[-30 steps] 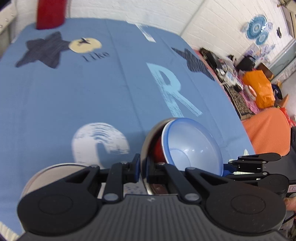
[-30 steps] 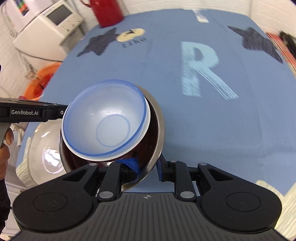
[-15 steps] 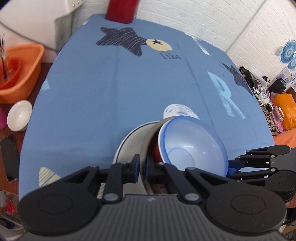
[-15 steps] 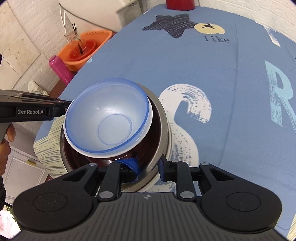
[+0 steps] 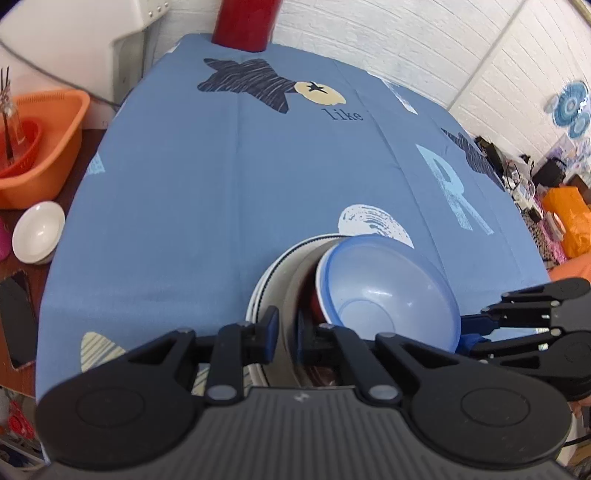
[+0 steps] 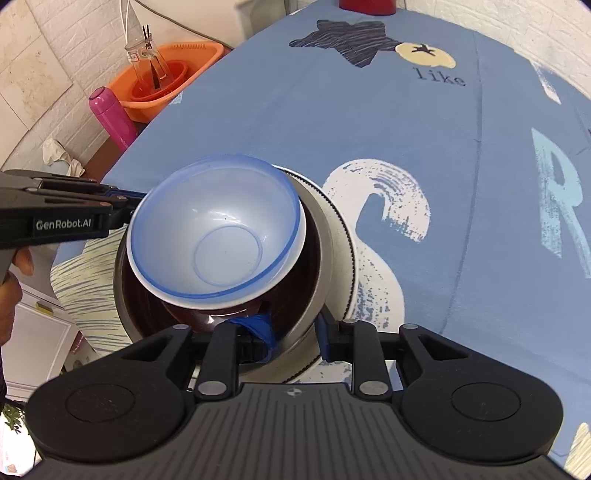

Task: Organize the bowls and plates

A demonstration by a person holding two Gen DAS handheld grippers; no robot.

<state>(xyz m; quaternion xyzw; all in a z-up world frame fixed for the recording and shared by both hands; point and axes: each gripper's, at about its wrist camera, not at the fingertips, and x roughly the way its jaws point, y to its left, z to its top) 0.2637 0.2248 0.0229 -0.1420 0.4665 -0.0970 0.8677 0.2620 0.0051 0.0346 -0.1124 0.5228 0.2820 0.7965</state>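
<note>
- Blue tablecloth (image 5: 229,206) printed with stars and letters covers the table; a red cylinder (image 5: 245,20) stands at its far edge.
- Off the left edge sit an orange basin (image 5: 40,147), a small white bowl (image 5: 38,232) and a pink bottle (image 6: 112,118).
- Near the front edge, a blue-rimmed plastic bowl (image 6: 218,229) lies tilted in a dark red bowl (image 6: 192,315), nested in a steel bowl (image 6: 317,258) above a white plate (image 6: 343,236).
- The left gripper (image 5: 286,328) is clamped on the steel bowl's near-left rim.
- The right gripper (image 6: 291,336) pinches the opposite rim, one finger inside, one outside.
</note>
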